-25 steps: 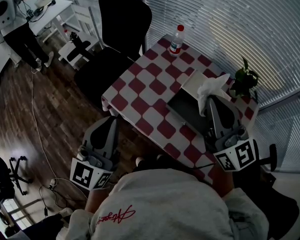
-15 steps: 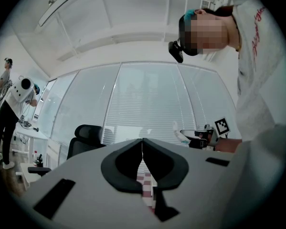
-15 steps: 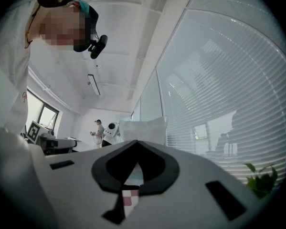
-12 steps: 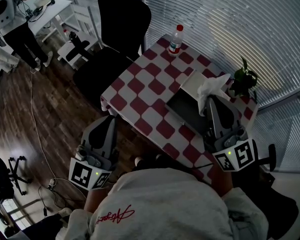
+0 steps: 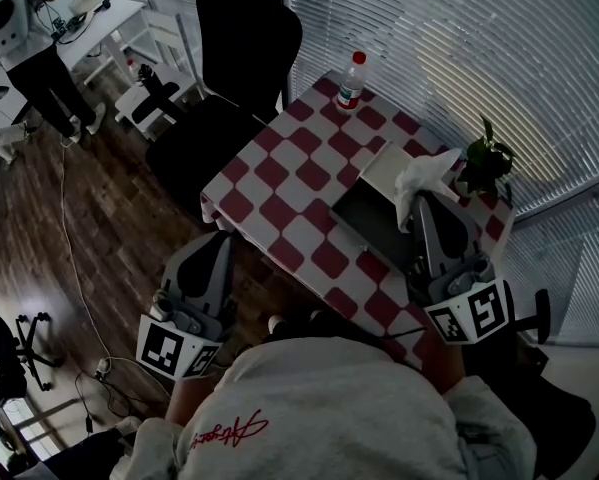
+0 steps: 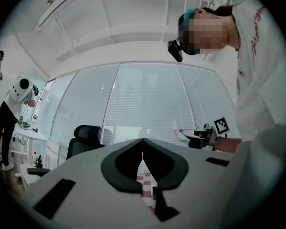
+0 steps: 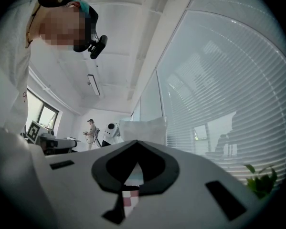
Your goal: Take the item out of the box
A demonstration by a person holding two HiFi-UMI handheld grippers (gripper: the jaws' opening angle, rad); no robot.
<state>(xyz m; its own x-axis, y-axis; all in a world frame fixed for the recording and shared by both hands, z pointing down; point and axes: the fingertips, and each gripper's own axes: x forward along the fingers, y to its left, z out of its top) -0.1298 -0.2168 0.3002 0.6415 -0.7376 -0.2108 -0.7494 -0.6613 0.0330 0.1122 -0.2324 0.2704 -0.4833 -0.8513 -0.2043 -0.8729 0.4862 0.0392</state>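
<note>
An open box (image 5: 371, 220) with a dark inside and a white flap lies on the red-and-white checked table (image 5: 299, 173), toward its right end. My right gripper (image 5: 424, 200) (image 7: 135, 142) points up over the box's right side, its jaws closed at the tips on a crumpled white item (image 5: 419, 173) (image 7: 143, 127) that sticks up above them. My left gripper (image 5: 222, 236) (image 6: 142, 142) hangs off the table's near left edge, over the floor. Its jaws meet and hold nothing.
A plastic bottle (image 5: 352, 80) with a red cap stands at the table's far corner. A small potted plant (image 5: 487, 158) sits by the window blinds. A black office chair (image 5: 241, 48) stands behind the table. A person (image 5: 24, 38) stands far left.
</note>
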